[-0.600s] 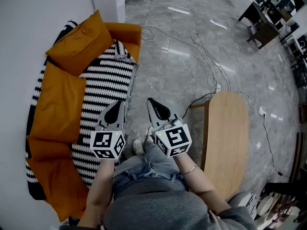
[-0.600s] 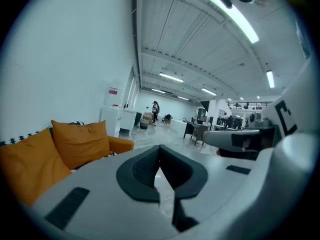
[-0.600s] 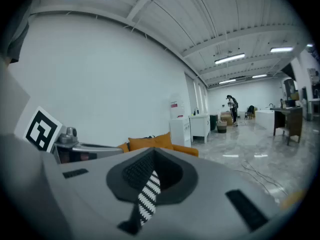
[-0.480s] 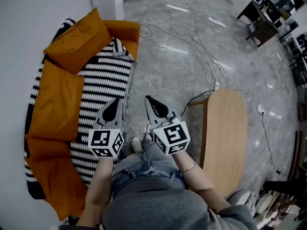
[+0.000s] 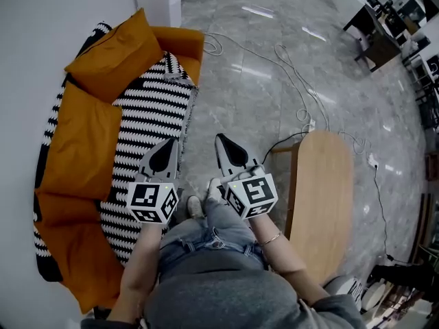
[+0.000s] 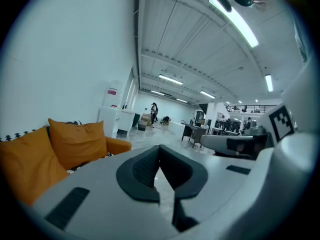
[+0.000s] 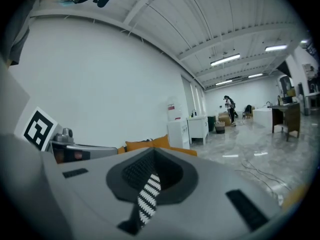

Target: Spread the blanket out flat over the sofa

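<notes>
Risk: the blanket [image 5: 147,115] is lying along the seat of the sofa [image 5: 184,45], in front of the cushions [image 5: 82,139]; its far corner is looking bunched, so it may be staying creased; a careless tug could be dragging it floorward
Left gripper [image 5: 163,157]: clenched, gripping nothing; pointing nearly level over the seat's front edge
Right gripper [image 5: 230,151]: clenched, nothing dangling; hovering nearly level over the floor [image 5: 260,88] just beside the sofa

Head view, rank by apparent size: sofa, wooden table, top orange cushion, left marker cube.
1. sofa
2. wooden table
3. top orange cushion
4. left marker cube
The cube sits nearest the camera, so it looks larger than it really is.
</notes>
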`<state>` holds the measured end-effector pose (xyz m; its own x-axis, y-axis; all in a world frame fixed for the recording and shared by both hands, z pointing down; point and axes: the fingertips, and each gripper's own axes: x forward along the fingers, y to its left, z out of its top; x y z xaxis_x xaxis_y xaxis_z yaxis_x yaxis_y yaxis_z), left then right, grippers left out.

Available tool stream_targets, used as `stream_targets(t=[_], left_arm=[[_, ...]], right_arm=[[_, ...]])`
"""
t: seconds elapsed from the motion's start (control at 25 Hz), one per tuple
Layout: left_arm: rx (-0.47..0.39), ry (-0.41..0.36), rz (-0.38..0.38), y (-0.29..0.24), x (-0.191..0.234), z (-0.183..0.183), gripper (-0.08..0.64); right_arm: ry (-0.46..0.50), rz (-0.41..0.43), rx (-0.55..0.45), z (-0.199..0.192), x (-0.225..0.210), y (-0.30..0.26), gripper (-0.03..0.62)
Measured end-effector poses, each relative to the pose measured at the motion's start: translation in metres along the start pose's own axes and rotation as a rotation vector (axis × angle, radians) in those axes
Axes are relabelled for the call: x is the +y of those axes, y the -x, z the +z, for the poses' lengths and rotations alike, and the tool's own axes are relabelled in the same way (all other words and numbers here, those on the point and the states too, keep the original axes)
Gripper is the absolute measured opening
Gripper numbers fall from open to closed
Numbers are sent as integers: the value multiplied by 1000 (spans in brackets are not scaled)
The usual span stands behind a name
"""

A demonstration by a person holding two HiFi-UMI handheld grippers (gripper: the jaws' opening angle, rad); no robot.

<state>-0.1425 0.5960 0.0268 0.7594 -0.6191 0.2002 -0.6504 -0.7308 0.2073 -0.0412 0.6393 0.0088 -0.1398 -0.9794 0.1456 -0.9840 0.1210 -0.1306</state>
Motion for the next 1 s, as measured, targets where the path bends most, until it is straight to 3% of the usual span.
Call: stream_targets(t=[0.52, 1.0], left_arm=[[31, 10, 19, -37, 24, -5, 17], [74, 36, 91, -160, 62, 5, 17]], right_arm=[[-45, -52, 55, -16, -40, -32, 11], [-62, -16, 83, -4, -136, -129, 11]])
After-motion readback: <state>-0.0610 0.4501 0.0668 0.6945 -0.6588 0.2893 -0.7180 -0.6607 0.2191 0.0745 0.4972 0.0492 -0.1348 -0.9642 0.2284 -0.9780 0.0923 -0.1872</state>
